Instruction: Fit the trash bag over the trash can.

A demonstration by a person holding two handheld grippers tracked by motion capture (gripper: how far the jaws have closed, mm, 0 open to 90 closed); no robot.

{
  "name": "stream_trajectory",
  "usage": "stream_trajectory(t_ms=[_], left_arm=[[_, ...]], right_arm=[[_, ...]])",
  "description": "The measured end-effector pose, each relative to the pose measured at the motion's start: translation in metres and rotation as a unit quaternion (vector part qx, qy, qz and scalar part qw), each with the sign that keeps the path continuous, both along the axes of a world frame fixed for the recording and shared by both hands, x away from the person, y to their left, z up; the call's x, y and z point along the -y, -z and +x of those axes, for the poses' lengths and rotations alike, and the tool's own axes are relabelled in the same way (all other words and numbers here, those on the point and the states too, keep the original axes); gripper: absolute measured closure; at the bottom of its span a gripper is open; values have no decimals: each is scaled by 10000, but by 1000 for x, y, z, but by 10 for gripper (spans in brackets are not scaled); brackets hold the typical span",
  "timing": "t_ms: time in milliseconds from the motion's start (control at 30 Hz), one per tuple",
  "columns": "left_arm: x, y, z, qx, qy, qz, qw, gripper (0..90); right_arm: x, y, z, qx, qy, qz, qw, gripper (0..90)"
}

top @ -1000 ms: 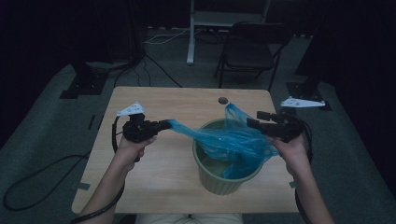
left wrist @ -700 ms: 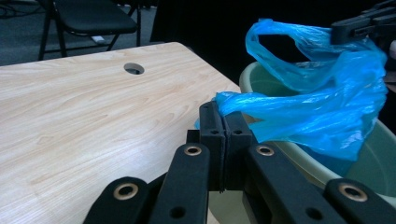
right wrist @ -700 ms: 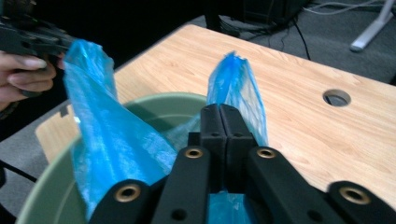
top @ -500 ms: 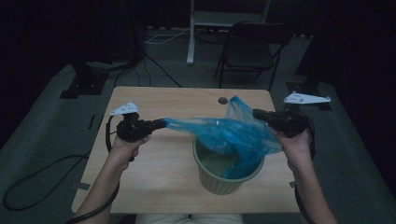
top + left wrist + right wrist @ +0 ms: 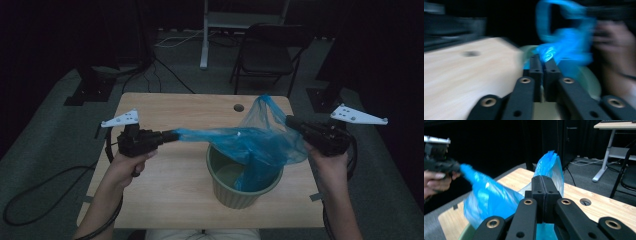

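The bag (image 5: 250,142) stretches between the left gripper (image 5: 170,136) and right gripper (image 5: 291,121), above the bin (image 5: 235,192) on the table (image 5: 165,185).

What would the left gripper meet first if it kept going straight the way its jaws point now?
Past the blue bag it grips, the left gripper points across the table toward the right gripper and its hand. That hand looks first in line, though blur leaves depth unclear.
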State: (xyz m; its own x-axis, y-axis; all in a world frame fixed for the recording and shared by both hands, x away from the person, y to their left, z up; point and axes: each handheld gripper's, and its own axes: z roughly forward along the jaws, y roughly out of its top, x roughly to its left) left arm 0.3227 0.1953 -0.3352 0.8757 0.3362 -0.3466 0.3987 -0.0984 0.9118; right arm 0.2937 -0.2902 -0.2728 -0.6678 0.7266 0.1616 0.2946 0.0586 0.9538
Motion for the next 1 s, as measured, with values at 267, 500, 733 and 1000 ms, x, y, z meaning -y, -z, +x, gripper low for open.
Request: stream_trajectory(t_ms=[267,500,733,1000], left_arm=[[32,37,-36,-310,805,891,9923,688],[29,80,-55,-832,895,1045,9870,876],[8,118,-61,-1395,620,1087,9823,798],[-36,69,-12,-1178,-625,1065,9853,433]], right_arm=[[0,9,14,-94,123,28,9999,899],[7,9,15,-35,197,203,9996,900],[5,7,14,2,94,277,9996,900],[-10,10,11,-7,-197,175,9997,900]])
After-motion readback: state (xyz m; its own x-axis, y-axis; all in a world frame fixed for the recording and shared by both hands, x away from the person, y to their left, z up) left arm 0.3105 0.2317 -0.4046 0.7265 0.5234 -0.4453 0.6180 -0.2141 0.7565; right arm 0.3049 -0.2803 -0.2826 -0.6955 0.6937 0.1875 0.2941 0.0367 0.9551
